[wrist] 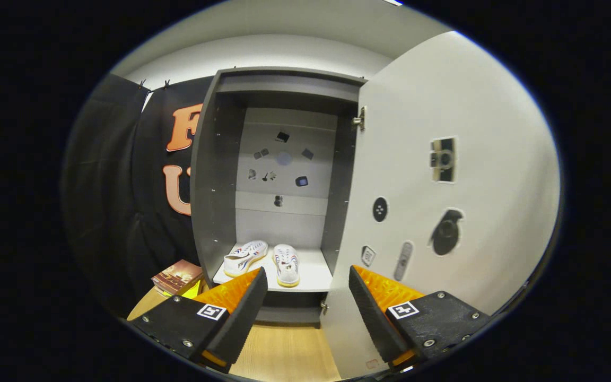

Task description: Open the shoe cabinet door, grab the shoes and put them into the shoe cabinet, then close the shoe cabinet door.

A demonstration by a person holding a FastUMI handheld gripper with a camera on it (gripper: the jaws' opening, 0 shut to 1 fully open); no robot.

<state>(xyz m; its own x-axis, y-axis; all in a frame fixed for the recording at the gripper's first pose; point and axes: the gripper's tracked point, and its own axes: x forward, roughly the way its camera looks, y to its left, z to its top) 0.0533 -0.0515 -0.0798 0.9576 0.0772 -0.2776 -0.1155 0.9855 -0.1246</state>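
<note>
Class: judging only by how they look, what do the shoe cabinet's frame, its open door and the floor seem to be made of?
Shoe cabinet frame: likely laminated board, matt dark grey, flat with sharp edges.
Door: probably the same board in a smooth pale finish; a metal hinge shines at its edge.
Floor: wood or wood-look laminate, showing light grain lines.
The gripper is open, holding nothing.

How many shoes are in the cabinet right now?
2: both on the cabinet shelf, side by side beyond the open gripper, left shoe angled, right shoe pointing outward.
</note>
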